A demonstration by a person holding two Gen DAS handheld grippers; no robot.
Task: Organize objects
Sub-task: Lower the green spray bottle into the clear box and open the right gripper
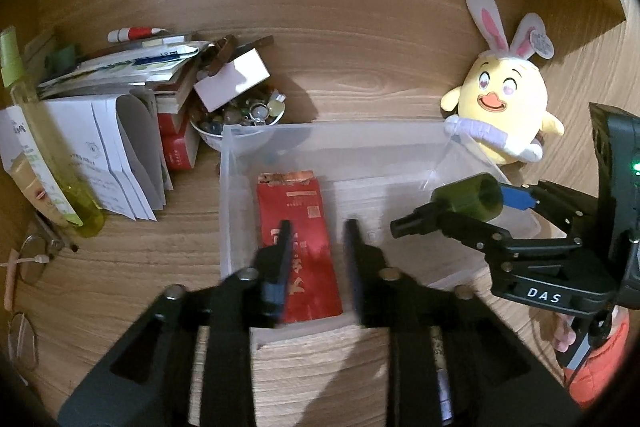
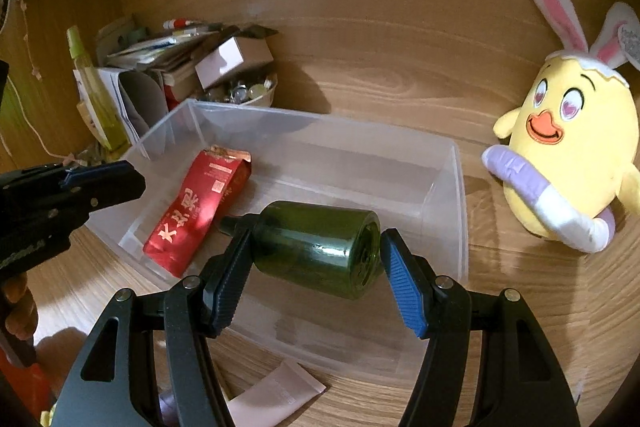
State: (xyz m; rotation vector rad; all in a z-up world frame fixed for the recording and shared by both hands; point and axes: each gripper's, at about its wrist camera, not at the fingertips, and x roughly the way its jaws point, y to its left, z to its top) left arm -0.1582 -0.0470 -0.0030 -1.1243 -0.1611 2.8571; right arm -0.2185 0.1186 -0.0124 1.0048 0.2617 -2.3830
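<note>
**Green bottle held over the clear bin, red packet inside**

While the clear plastic bin (image 2: 456,187) sits on the wooden desk (image 2: 400,75), its only content is a red foil packet (image 2: 200,211), lying flat on the bin floor by the left wall, torn end toward the far wall, long axis running near to far.

Above the bin's near half, the right gripper (image 2: 316,267) clamps a dark green bottle (image 2: 320,247) end to end: one ribbed pad presses its shoulder, the blue pad its base. The bottle lies on its side, long axis across the bin, black neck toward the packet. It is smooth, glossy and cylindrical.

Over the packet, the left gripper (image 1: 318,247) stands partly open, nothing between its fingers.

Behind the bin's far left corner, a white bowl (image 1: 208,137) holds small round trinkets. Right of the bin stands a yellow plush chick (image 2: 572,155) with rabbit ears.
</note>
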